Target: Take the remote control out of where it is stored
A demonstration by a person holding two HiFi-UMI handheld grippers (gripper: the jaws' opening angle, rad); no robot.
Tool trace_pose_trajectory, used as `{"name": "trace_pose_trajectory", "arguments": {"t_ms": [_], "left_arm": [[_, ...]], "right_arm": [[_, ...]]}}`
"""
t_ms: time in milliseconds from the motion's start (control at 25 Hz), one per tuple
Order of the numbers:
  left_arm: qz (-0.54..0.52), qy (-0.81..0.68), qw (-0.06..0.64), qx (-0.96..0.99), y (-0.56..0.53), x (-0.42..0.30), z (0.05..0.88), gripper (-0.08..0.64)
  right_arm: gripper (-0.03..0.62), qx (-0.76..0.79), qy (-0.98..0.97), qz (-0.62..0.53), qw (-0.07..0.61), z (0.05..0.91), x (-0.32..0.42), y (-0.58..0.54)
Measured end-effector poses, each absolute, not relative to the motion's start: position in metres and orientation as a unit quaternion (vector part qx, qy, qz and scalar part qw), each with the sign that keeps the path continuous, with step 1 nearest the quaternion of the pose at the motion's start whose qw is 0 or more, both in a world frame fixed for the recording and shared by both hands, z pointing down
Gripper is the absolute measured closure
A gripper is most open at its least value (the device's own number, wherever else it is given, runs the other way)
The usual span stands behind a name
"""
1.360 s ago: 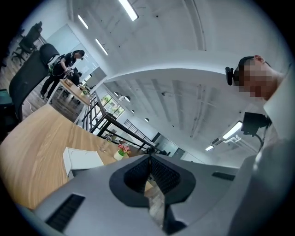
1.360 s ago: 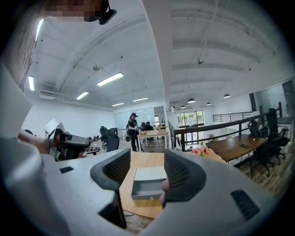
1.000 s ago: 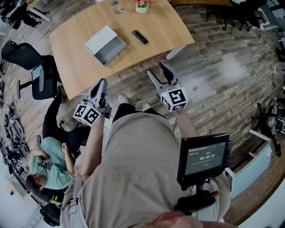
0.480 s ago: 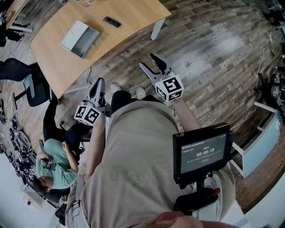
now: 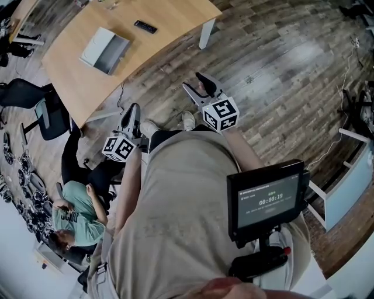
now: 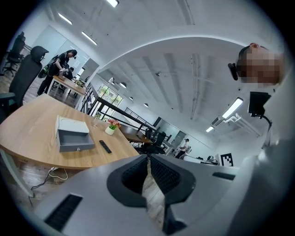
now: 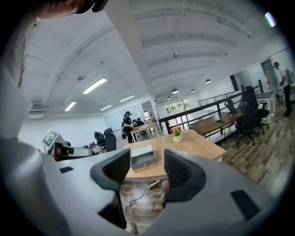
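Standing off: both grippers hang in front of the person's body, well apart from the light wooden bench (image 5: 181, 17) in the upper left of the head view.
Left gripper: the left gripper (image 5: 134, 111) has its ridged pads pressed together, nothing between them.
Right gripper: the right gripper (image 5: 194, 83) stands spread and empty; only floor and bench show through the gap.
Task's thing: the slim black remote control (image 5: 145, 26) lies flat on the bench top, just beside the open grey drawer box (image 5: 104, 49) and outside it, so the taking-out looks done already.
Risk, pushing: a pressed-together left gripper would likely shove the remote control along the smooth top instead of taking it.
Risk, snagging: a loose white cable (image 6: 56, 174) loops on the wood-plank floor (image 5: 274, 76) below the bench edge; a foot could catch it on the way in.
Risk, crowding: a seated person in a green shirt (image 5: 73, 213) and a black office chair (image 5: 35, 105) sit close at lower left, tight for a left-side swing.
Edges: the curved near edge of the bench and its white leg (image 5: 204, 35) lie between the grippers and the box.
Open room: the floor to the right and upper right is bare, which looks the freer path.
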State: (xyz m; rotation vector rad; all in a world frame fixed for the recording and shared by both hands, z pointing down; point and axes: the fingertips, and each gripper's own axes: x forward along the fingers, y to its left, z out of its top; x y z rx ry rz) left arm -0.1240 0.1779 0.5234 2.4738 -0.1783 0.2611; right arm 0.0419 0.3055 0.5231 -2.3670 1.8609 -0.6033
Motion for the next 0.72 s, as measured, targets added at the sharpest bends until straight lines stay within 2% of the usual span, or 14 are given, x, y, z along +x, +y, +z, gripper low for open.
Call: {"name": "trace_pose_trajectory", "arguments": {"t_ms": [480, 600, 720], "left_arm": [[0.116, -0.082, 0.325, 0.935, 0.173, -0.138, 0.529, 0.554], [0.116, -0.078, 0.325, 0.935, 0.172, -0.137, 0.526, 0.554], [0.112, -0.067, 0.321, 0.938, 0.178, -0.131, 0.52, 0.554]], "right_arm": [[0.354, -0.753, 0.627, -0.198, -0.009, 0.531, 0.031, 0.28], [0.405, -0.757, 0.623, -0.19, -0.052, 0.537, 0.031, 0.277], [0.428, -0.757, 0.626, -0.183, -0.052, 0.533, 0.033, 0.275]]}}
